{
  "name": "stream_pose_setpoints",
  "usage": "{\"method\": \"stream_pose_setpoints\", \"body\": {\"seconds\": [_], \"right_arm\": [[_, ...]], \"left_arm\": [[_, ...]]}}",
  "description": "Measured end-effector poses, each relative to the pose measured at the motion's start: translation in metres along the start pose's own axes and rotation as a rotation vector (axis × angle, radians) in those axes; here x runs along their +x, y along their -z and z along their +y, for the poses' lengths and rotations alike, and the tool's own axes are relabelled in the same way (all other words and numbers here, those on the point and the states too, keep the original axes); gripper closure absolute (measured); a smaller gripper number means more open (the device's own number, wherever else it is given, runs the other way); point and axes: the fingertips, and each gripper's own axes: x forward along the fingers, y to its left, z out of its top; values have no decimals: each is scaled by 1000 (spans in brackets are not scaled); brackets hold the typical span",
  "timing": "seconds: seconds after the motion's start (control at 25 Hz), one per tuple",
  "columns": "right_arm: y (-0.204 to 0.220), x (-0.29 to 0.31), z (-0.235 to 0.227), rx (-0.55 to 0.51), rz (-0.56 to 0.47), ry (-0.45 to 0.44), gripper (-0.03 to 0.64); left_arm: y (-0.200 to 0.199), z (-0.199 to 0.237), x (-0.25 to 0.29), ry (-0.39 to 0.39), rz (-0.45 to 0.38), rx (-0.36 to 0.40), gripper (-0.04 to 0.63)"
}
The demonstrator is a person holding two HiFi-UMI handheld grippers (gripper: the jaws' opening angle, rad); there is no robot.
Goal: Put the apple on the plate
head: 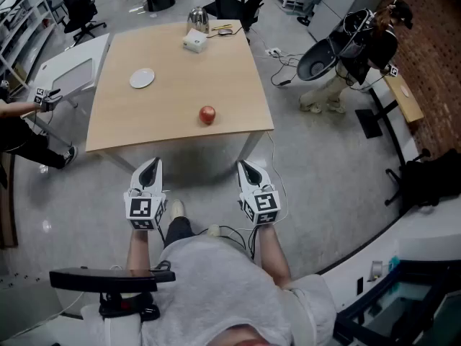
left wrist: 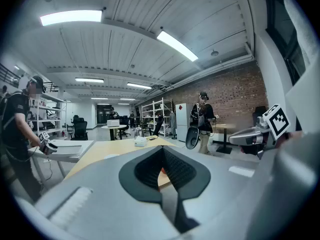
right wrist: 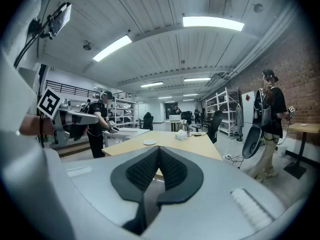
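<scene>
Round red apple (head: 207,114), flat white plate (head: 142,78) apart on smooth wood table (head: 173,49). Left gripper (head: 153,162), right gripper (head: 242,163): jaws together, empty.

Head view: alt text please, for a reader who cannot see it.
A red apple lies near the front edge of a wooden table, a white plate farther back to its left. The left gripper and right gripper are held side by side short of the table, both shut and empty.
</scene>
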Motion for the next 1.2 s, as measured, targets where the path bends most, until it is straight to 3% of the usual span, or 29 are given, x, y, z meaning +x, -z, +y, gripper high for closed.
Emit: {"method": "stream_pose_setpoints", "body": {"seconds": [0.36,0.6,1.2], "right_arm": [[-5,-1,-9,16,-45,-1,611],[3,5,-21,11,-10,-7,611],[21,92,-44,8,43,-54,610]], "left_arm": [[5,-5,3,-1,7,-6,575],[15,-10,11,-3,30,-22,575],[44,15,88,9,110,-66,575]]}}
